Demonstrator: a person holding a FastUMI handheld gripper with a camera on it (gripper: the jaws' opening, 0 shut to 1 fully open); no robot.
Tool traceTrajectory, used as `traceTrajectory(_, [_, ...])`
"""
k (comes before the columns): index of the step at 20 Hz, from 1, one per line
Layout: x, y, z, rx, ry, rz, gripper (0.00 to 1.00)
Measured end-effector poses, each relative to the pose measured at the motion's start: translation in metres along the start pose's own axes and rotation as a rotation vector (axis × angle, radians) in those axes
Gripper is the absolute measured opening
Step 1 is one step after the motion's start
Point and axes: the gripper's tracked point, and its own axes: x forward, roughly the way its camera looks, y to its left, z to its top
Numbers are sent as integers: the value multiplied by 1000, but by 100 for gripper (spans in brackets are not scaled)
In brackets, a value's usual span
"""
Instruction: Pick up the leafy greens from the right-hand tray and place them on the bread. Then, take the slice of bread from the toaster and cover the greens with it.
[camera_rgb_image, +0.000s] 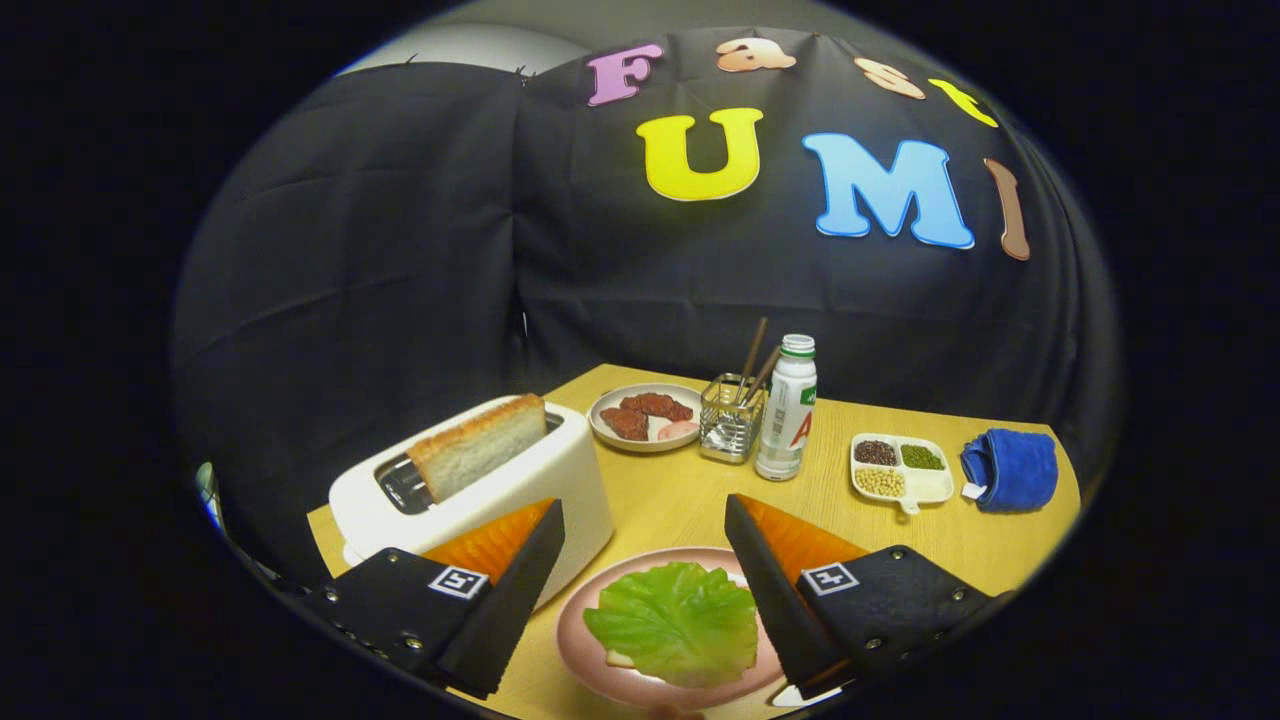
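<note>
The claw (645, 515) gapes over greens (672, 620) on a plate (590, 655); toaster (470, 490) holds bread (478, 445).

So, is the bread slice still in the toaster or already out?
In. The bread stands in the slot of the toaster, its top half sticking out. The open claw holds nothing.

We count one white toaster (480, 490) holding one slice of bread (478, 445). We see two round plates: one pink plate (590, 650) with one green lettuce leaf (675, 620), and one pale plate (610, 425) with two brown meat pieces (645, 413). There is one wire holder (730, 420) with two brown sticks (757, 362), one white bottle (788, 410), one divided tray (935, 485) with three kinds of beans, one folded blue cloth (1012, 468), and one gripper (645, 515), its two fingers spread apart.
</note>
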Motion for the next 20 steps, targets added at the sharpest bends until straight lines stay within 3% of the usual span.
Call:
traceTrajectory(9, [6,62,67,101,-81,44,98])
traceTrajectory(13, [23,95,62,72,-50,78,99])
traceTrajectory(18, [47,107,44,69,-17,53,99])
traceTrajectory(20, [56,108,35,67,1,40,94])
